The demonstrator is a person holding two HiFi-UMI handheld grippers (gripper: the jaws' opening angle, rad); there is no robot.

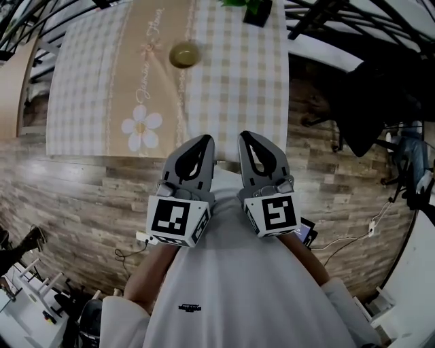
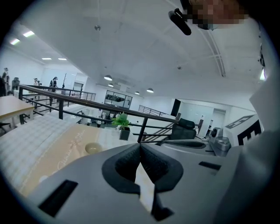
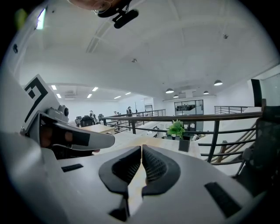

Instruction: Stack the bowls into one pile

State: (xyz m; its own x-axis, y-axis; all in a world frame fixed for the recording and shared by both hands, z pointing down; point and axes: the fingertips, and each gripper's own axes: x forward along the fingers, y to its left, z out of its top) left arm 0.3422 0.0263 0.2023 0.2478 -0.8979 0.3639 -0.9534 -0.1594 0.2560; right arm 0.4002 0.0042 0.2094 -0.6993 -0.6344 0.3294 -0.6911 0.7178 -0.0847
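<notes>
Abreast, left claw [image 1: 205, 141] and right claw [image 1: 246, 136].

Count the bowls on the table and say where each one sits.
1. An olive bowl sits on the beige strip of the tablecloth, toward the far end, left of the potted plant. Others could be nested inside it; the pictures are too small to tell.

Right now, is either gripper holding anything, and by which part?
Nothing is held. The left gripper and right gripper are both shut and empty; the bowl sits on the tablecloth.
</notes>
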